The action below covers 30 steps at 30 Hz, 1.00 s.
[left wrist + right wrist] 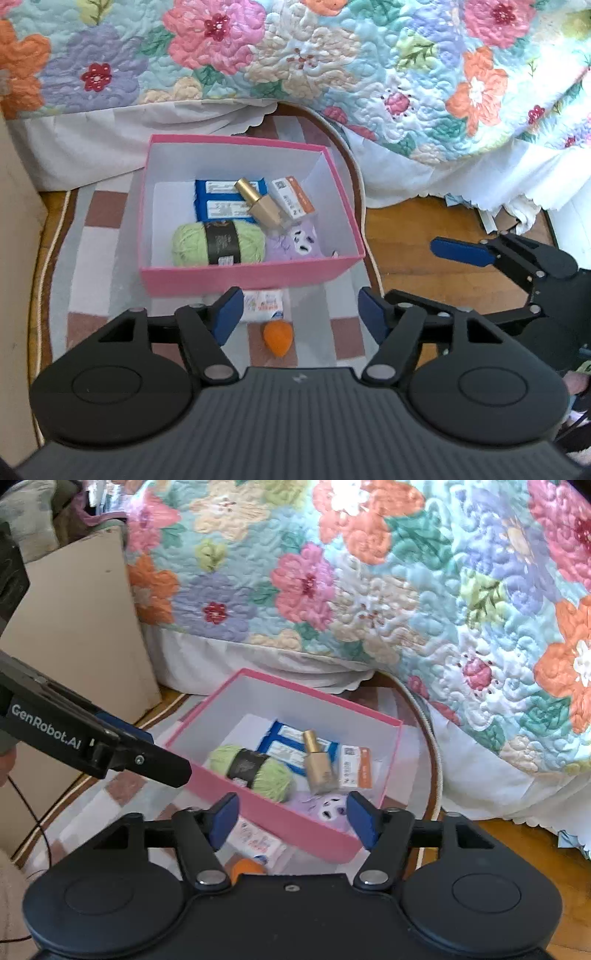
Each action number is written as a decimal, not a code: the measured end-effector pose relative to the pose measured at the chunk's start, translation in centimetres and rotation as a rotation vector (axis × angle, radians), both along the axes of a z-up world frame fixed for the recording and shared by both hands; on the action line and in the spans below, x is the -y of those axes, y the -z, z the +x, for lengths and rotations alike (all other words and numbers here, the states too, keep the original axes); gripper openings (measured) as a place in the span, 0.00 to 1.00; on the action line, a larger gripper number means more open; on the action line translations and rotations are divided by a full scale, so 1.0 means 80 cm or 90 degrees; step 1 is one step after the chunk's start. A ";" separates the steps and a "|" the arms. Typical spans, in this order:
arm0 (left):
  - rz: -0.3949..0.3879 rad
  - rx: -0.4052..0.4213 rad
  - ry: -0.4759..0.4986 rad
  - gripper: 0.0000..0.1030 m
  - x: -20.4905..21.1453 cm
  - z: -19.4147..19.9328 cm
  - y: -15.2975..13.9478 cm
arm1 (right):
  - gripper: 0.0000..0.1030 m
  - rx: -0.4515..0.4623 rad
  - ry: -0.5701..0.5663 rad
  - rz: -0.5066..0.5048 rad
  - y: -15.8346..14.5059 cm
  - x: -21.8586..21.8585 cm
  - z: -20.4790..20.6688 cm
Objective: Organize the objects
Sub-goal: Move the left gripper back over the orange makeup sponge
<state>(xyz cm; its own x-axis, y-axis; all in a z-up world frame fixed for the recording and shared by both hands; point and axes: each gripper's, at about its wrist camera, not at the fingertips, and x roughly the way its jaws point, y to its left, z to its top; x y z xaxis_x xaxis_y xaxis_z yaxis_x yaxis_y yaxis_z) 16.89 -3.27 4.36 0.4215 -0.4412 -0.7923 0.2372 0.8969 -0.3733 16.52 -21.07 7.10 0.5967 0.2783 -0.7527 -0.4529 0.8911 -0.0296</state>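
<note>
A pink box (255, 275) (295, 827) on the rug holds a green yarn ball (218, 243) (255, 771), a gold bottle (260, 203) (317, 764), a blue packet (214, 201), a white and orange carton (293, 195) (354, 766) and a purple toy (291, 242) (325, 806). A white tissue pack (263, 305) (258, 843) and an orange sponge (277, 338) (245, 869) lie on the rug in front of the box. My left gripper (295, 314) is open and empty above them. My right gripper (291, 818) is open and empty over the box's near corner.
A floral quilt (295, 55) (369, 572) hangs over the bed behind the box. A checked rug (99, 266) covers the wooden floor (424, 221). A beige board (74, 627) stands at the left. The right gripper shows in the left wrist view (509, 258).
</note>
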 end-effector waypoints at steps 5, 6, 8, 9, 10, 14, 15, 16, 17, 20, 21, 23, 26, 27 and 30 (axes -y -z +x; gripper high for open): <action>0.023 0.005 0.026 0.68 -0.008 -0.033 0.004 | 0.81 -0.018 -0.013 0.022 -0.007 -0.004 -0.033; 0.029 0.005 0.027 0.68 -0.009 -0.039 0.006 | 0.81 -0.026 -0.017 0.023 -0.004 -0.006 -0.038; 0.034 0.000 0.028 0.68 -0.013 -0.049 0.012 | 0.81 -0.045 -0.023 0.025 0.003 -0.009 -0.050; 0.033 -0.003 0.028 0.68 -0.014 -0.054 0.016 | 0.81 -0.053 -0.026 0.023 0.006 -0.011 -0.055; 0.033 -0.007 0.029 0.68 -0.015 -0.058 0.020 | 0.81 -0.061 -0.029 0.019 0.011 -0.013 -0.060; 0.037 -0.019 0.028 0.71 -0.018 -0.068 0.040 | 0.81 -0.077 -0.037 0.011 0.029 -0.018 -0.078; 0.036 -0.023 0.027 0.74 -0.019 -0.069 0.046 | 0.81 -0.081 -0.041 0.012 0.035 -0.019 -0.081; 0.036 -0.028 0.027 0.75 -0.019 -0.070 0.053 | 0.81 -0.084 -0.044 0.013 0.040 -0.020 -0.085; 0.037 -0.035 0.025 0.75 -0.020 -0.070 0.060 | 0.81 -0.086 -0.048 0.016 0.045 -0.020 -0.087; 0.041 -0.059 0.015 0.78 -0.021 -0.067 0.084 | 0.81 -0.084 -0.047 0.027 0.059 -0.020 -0.092; 0.042 -0.064 0.013 0.79 -0.021 -0.066 0.092 | 0.81 -0.082 -0.047 0.033 0.063 -0.020 -0.093; 0.043 -0.067 0.012 0.80 -0.021 -0.067 0.105 | 0.81 -0.075 -0.049 0.038 0.073 -0.021 -0.096; 0.046 -0.056 0.012 0.81 -0.018 -0.069 0.123 | 0.81 -0.060 -0.053 0.032 0.089 -0.025 -0.097; 0.047 -0.053 0.012 0.81 -0.018 -0.069 0.129 | 0.81 -0.055 -0.054 0.025 0.095 -0.026 -0.097; 0.043 -0.052 0.010 0.81 -0.015 -0.067 0.147 | 0.81 -0.039 -0.063 0.007 0.113 -0.028 -0.096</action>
